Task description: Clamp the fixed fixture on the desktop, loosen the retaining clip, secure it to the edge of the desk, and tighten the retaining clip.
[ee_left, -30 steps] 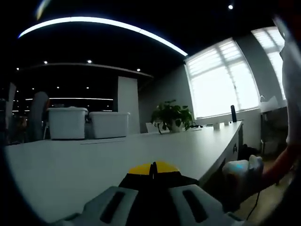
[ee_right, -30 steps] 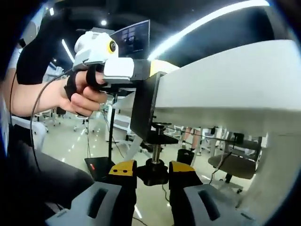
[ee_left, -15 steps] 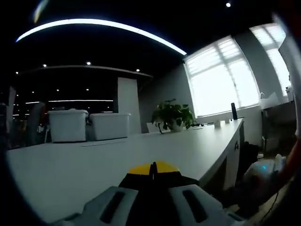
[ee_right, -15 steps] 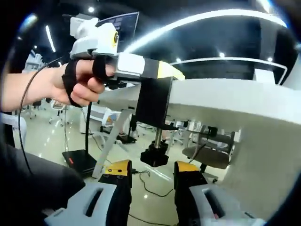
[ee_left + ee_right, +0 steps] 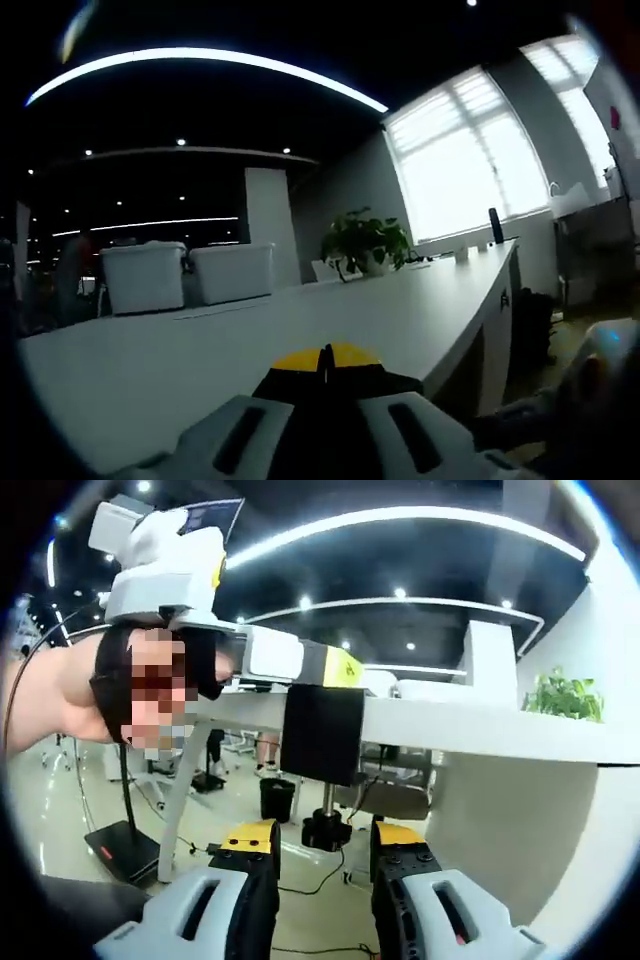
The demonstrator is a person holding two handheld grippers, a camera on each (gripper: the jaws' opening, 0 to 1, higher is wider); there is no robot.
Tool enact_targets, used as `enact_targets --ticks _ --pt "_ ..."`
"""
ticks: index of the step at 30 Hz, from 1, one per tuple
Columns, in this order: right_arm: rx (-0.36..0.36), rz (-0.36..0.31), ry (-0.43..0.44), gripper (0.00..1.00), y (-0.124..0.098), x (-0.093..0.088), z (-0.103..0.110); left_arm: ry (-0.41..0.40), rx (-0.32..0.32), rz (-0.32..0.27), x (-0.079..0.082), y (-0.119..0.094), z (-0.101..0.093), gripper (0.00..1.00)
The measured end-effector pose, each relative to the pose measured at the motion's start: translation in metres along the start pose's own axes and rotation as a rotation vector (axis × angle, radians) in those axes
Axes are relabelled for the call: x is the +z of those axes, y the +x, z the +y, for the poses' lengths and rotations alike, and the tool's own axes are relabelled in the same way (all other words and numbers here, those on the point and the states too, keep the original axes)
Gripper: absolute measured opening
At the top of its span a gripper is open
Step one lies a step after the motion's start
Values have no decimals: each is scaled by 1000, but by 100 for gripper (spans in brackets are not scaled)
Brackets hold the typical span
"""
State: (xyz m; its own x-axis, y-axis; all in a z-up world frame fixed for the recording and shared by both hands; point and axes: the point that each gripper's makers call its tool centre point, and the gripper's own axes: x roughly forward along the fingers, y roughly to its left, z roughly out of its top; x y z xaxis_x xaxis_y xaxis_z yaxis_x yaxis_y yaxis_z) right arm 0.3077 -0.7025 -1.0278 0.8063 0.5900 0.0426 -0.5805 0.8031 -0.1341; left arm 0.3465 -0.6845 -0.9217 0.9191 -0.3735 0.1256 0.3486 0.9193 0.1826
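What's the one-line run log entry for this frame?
left tongs: shut on fixture, at desk edge | right tongs: open, apart from screw knob | fixture: hangs on desk edge

Each gripper has pale grey jaw bodies with dark oblong slots, black inner faces and yellow tips. The left gripper (image 5: 325, 358) carries a white housing with a yellow patch. The person's hand (image 5: 150, 685) wears a black strap, a thin black cable trailing toward 8 o'clock.
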Motion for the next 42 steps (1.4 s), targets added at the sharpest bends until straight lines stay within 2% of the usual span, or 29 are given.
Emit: enact_targets --ticks 3,6,8,10,13,16,17,21,24,26,30,34,36,37,40,42 --pt "-54 8 -13 34 3 -4 3 -1 -27 5 0 1 0 1" --pt "-130 -8 -21 34 8 -3 1 -11 -48 -4 0 1 -1 1" --pt "-196 -24 -57 31 13 -2 -6 -27 -54 -13 0 0 -1 1" --pt "-216 -54 -34 29 19 1 -7 -34 -54 -23 0 0 -1 1" --pt "-245 -51 -41 29 28 -2 -10 -13 -44 -39 1 -1 -2 1" --pt "-288 -66 -3 33 30 -5 -17 -51 -40 -51 1 -2 1 1" --pt "-298 -72 8 33 30 -6 -18 -72 -41 -52 0 -2 2 1" --pt "-288 -48 43 32 29 -16 -10 -58 -49 -53 1 -2 0 1" --pt "-279 -54 29 28 30 -16 -6 -52 -57 -52 1 -2 -1 1" --pt "-289 -58 14 24 31 -13 -11 -48 -58 -53 0 -2 -1 1" --pt "-231 -72 17 24 30 -14 -8 -45 -57 -52 0 -2 -1 1" --pt "-54 -118 4 24 28 -13 -3 -39 -65 -48 -1 -1 -2 1" --pt "18 -121 -30 24 28 -13 -3 -39 -67 -54 -1 -1 -2 1" --pt "83 -111 -20 24 28 -14 -2 -37 -70 -63 0 -1 -3 1" --pt "173 -111 -34 24 28 -14 1 -47 -79 -72 0 -1 -3 1" --pt "218 -110 -9 24 29 -15 2 -47 -85 -75 1 -1 -4 1"
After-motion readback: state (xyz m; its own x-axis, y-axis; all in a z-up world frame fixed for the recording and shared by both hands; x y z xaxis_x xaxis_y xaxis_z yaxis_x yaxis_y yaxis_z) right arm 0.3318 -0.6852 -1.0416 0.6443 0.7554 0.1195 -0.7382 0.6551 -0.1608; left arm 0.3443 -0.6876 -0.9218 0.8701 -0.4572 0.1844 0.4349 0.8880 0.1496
